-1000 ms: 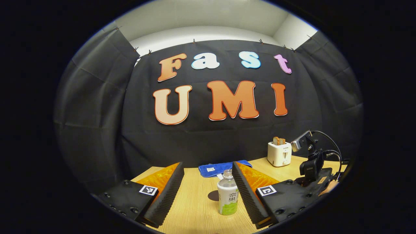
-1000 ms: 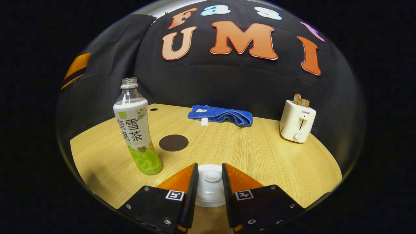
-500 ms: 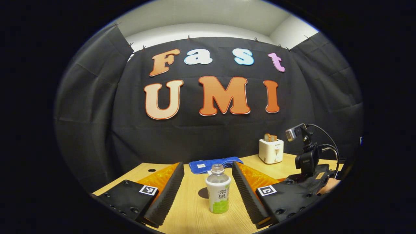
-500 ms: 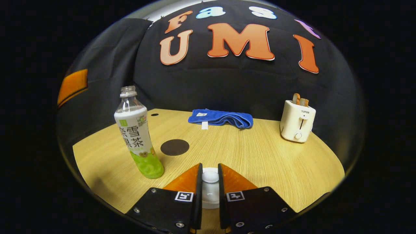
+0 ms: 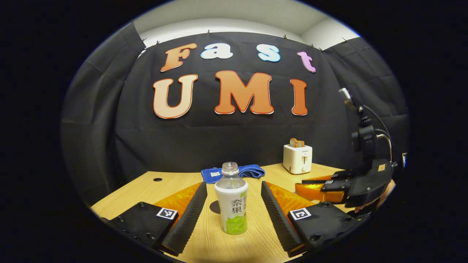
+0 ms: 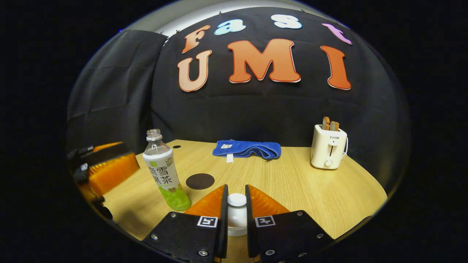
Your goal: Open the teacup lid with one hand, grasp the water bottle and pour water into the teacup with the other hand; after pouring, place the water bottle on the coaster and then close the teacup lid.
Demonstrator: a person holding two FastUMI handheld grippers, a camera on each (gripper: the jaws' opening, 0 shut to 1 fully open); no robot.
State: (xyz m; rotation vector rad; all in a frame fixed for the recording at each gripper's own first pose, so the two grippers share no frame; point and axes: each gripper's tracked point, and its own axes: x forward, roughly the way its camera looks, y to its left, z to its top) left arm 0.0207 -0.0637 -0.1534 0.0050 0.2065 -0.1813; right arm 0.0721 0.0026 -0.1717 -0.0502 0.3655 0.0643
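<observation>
the bottle (image 5: 231, 204) stood upright and uncapped on the table (image 5: 153, 186), and serves here as the landmark. in the left gripper view the left gripper (image 5: 234, 208) had its fingers (image 5: 188, 215) spread wide, one on each side of the bottle, neither touching it. the bottle sat between them, nearer the tips than the base. just behind the bottle lay the dark round coaster (image 5: 215, 206), mostly hidden by it. farther behind the bottle, by the wall, a folded blue cloth (image 5: 234, 172) rested on the table. behind and to the right of the bottle stood a white toaster (image 5: 297, 163) with bread in its slots. to the right of the bottle, raised off the table, the right gripper (image 5: 310, 186) showed from the side, with a hand (image 5: 369, 206) partly visible under it.

in the right gripper view the right gripper (image 6: 236, 212) had its fingers (image 6: 210, 204) pressed on the white knob of the lid (image 6: 237, 204), pinching it from both sides. whether the lid was lifted clear of the cup could not be told, as the fingers hid what lay below it. the bottle (image 6: 165, 171) stood to the left of the lid, apart from it. the coaster (image 6: 200, 181) lay just right of the bottle, bare. left of the bottle, the left gripper (image 6: 106, 168) showed at the edge, near the bottle but not touching it. the cloth (image 6: 246, 149) lay well behind the bottle, and the toaster (image 6: 328, 146) stood far to its right.
</observation>
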